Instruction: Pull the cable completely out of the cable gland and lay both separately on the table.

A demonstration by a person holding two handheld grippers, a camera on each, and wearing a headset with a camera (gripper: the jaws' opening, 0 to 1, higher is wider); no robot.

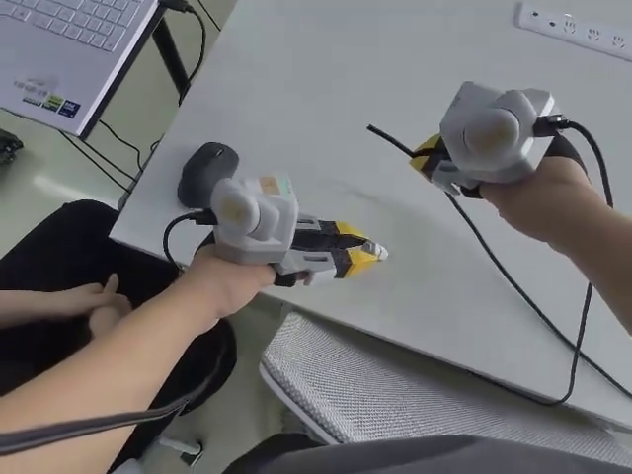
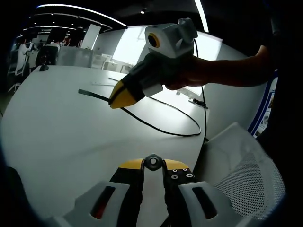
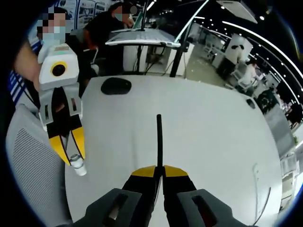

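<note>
Cable's out: right gripper (image 1: pixel 423 158) is clamped on the black cable (image 3: pixel 159 137), left gripper (image 1: pixel 367 257) pinches the white cable gland (image 3: pixel 78 165), both above the table (image 1: pixel 296 89). I'd lower each gently and set them well apart

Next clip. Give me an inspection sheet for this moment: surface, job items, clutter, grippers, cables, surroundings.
Surface: pale table, nothing laid on it from the job yet.
Job's things: cable is out of the cable gland; both are held above the table, apart.
Clutter: black mouse near the table edge; power strip at the far side.
Grippers: left gripper, jaws shut on the cable gland; right gripper, jaws shut on the cable near its free end.
Cables: black lead at the left gripper's rear; another lead plugged into the right gripper.
Surroundings: laptop beside the table, mesh chair, a seated person's hands.
</note>
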